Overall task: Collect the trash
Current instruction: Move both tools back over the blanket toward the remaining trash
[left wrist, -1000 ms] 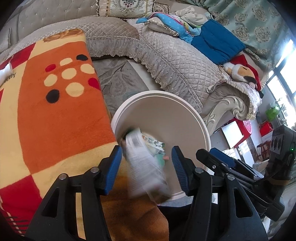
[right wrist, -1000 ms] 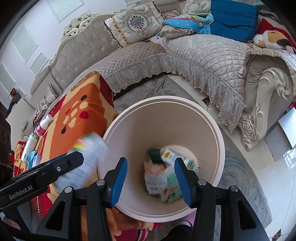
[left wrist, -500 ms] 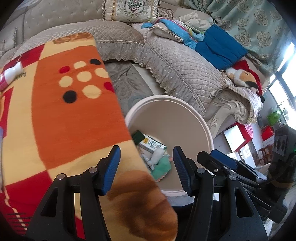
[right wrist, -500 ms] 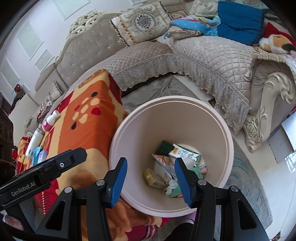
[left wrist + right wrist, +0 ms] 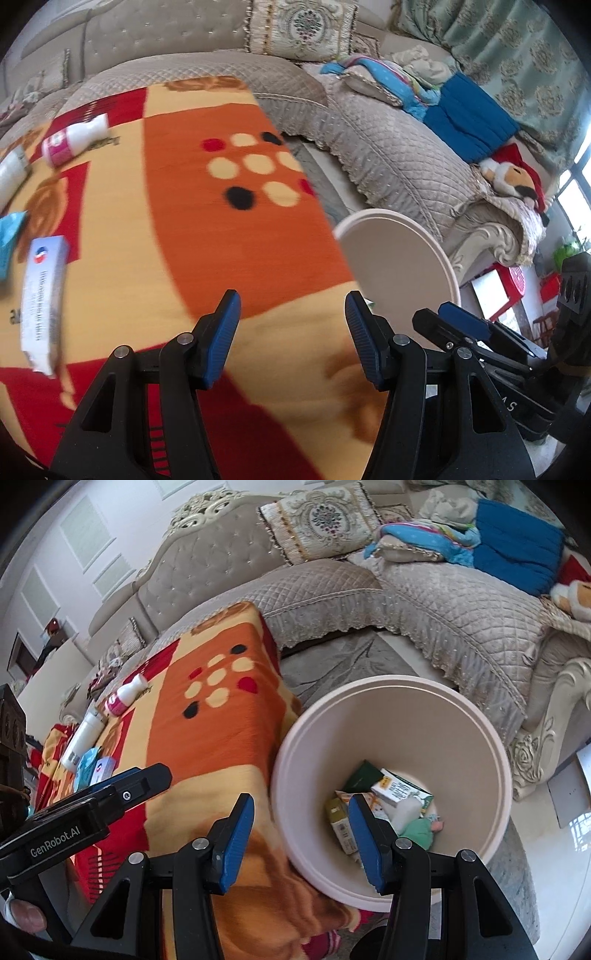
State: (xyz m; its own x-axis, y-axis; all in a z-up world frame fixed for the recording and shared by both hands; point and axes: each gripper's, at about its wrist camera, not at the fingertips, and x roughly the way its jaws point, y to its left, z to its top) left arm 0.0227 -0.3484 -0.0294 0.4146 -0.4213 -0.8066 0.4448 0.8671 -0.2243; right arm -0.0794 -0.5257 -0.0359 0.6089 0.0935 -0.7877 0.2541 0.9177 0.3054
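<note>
Both grippers, left gripper (image 5: 291, 339) and right gripper (image 5: 301, 842), released and empty; white box (image 5: 42, 295) near blanket (image 5: 207, 236) left edge looks light, crushable cardboard, pinch across narrow sides.

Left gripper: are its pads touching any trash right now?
Apart. The left wrist view shows the left gripper open, with only blanket visible between its blue pads.

The white box (image 5: 43, 295) on the blanket (image 5: 207, 236) is motion-blurred, its print unreadable; the blanket hides the bin's (image 5: 402, 258) contents.
</note>
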